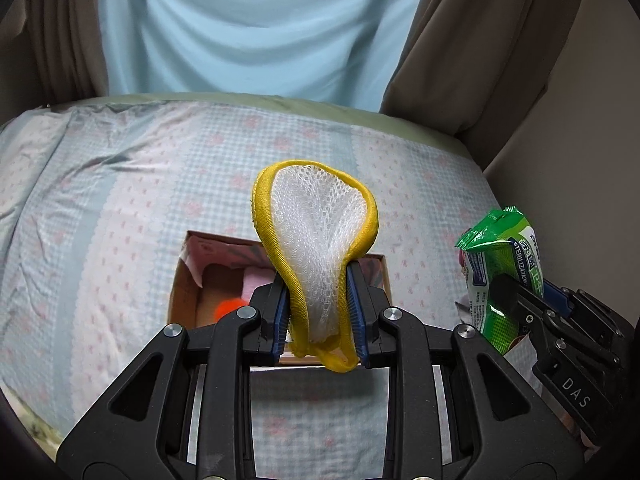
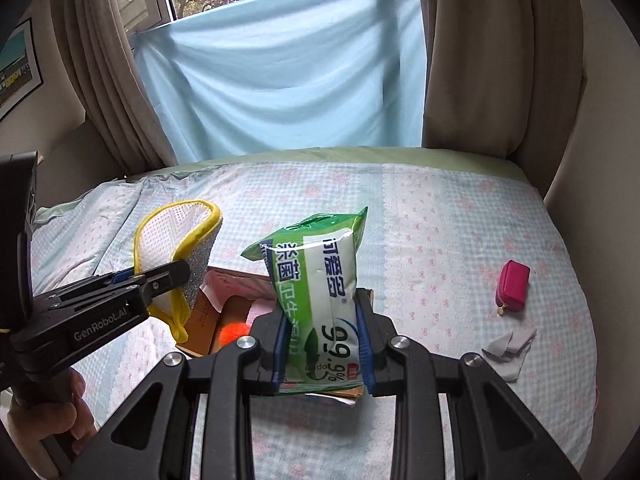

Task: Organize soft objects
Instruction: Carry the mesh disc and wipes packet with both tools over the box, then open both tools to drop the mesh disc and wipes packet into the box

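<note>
My left gripper [image 1: 320, 312] is shut on a yellow-rimmed white mesh sponge [image 1: 320, 224], which stands up between its blue pads above a cardboard box [image 1: 182, 280] on the bed. From the right wrist view the sponge [image 2: 168, 236] and left gripper [image 2: 176, 274] show at the left, a hand holding its handle. My right gripper [image 2: 324, 344] is shut on a green and white wet-wipes pack [image 2: 320, 280], held upright over the box [image 2: 200, 316]. The pack [image 1: 500, 264] also shows at the right of the left wrist view. An orange ball [image 2: 232, 334] lies in the box.
The bed has a light blue checked sheet [image 2: 440, 220] with pink bows. A small pink pouch [image 2: 512, 286] and a grey cloth [image 2: 508, 350] lie on the right of the bed. A blue sheet [image 2: 280, 80] hangs over the window between beige curtains [image 2: 480, 60].
</note>
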The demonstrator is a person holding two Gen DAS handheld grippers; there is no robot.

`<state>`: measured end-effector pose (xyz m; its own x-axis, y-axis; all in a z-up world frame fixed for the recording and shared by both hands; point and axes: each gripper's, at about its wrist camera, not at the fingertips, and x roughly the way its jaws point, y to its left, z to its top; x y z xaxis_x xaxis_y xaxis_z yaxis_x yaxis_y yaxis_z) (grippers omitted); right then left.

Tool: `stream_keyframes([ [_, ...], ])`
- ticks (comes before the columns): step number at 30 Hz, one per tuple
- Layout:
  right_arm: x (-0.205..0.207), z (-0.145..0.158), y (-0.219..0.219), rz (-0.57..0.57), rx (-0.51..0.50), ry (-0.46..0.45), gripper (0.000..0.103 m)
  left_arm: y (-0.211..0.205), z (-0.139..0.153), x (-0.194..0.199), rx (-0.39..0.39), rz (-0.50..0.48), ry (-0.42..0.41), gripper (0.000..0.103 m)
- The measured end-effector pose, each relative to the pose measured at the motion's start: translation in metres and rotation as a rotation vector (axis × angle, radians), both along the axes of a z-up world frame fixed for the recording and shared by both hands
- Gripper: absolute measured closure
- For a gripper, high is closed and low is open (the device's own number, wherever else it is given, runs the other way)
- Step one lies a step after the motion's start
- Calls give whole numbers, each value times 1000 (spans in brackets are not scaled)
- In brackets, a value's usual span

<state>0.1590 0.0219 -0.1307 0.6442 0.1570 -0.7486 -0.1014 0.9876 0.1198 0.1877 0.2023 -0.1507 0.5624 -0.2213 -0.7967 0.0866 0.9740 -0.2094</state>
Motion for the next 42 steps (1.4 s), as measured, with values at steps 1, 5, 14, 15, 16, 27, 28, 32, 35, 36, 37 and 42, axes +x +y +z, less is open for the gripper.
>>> stream_keyframes([
  [1, 2, -4, 6, 0, 3, 10, 76, 7, -5, 2, 7, -2, 11, 80],
  [5, 15, -24, 29, 11, -3, 66, 76, 32, -30, 14, 32, -17, 69, 80],
  [14, 64, -90, 64, 37, -2, 244, 76, 62, -112, 44, 79, -74, 245, 80],
  [15, 70, -98, 68, 37, -2, 267, 76, 63, -121, 48, 86, -83, 264, 80],
  [16, 76, -107, 70, 37, -3, 289, 76, 64, -131, 53, 94, -94, 286, 80],
  [27, 125, -197, 61, -68, 55, 547, 76, 38, -199, 94, 152, -250, 439, 80],
  [28, 128, -203, 58, -83, 62, 567, 76, 33, -203, 96, 155, -264, 448, 80],
  [32, 140, -219, 47, -138, 110, 635, 76, 23, -209, 96, 169, -295, 459, 76],
  [35, 147, -224, 42, -161, 128, 658, 76, 19, -204, 95, 183, -306, 435, 28],
  [36, 149, -226, 42, -164, 138, 665, 72, 17, -202, 94, 187, -312, 430, 3],
  [37, 149, -227, 41, -166, 145, 669, 64, 15, -201, 93, 190, -320, 424, 0],
  [42, 151, -232, 38, -205, 156, 665, 0, 12, -210, 82, 233, -352, 461, 0],
])
